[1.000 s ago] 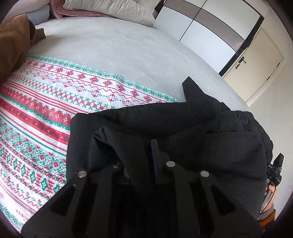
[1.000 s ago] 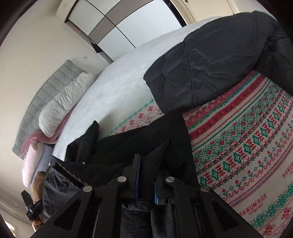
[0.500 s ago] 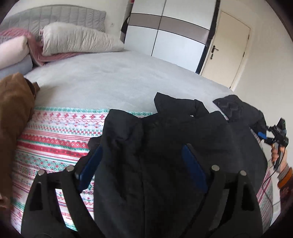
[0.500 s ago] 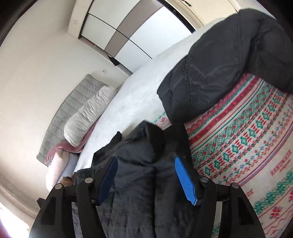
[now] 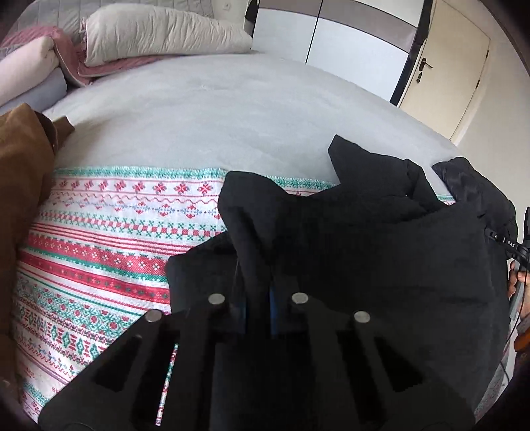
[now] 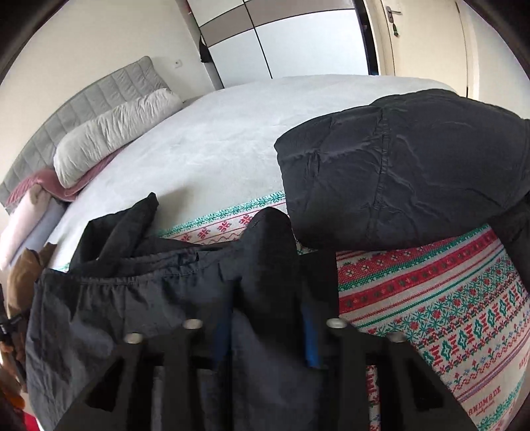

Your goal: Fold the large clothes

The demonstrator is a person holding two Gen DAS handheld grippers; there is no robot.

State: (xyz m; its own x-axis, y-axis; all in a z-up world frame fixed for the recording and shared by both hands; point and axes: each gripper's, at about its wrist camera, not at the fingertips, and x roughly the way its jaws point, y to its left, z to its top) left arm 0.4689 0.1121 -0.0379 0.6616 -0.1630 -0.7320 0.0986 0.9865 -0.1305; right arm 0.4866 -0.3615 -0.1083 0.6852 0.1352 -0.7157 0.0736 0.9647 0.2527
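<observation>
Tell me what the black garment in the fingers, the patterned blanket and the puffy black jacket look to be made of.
Black garment: thin woven synthetic, probably nylon, matte with a slight sheen; it crinkles finely and shows a stitched hem. Patterned blanket: knit or woven yarn, matte; its red and green motifs look stitch-built. Puffy black jacket: quilted padded shell, softly glossy, with stitched seams between puffed panels.

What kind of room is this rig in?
A bedroom, most likely: a wide bed with a pillow against a padded headboard, and a wardrobe beside a door.
</observation>
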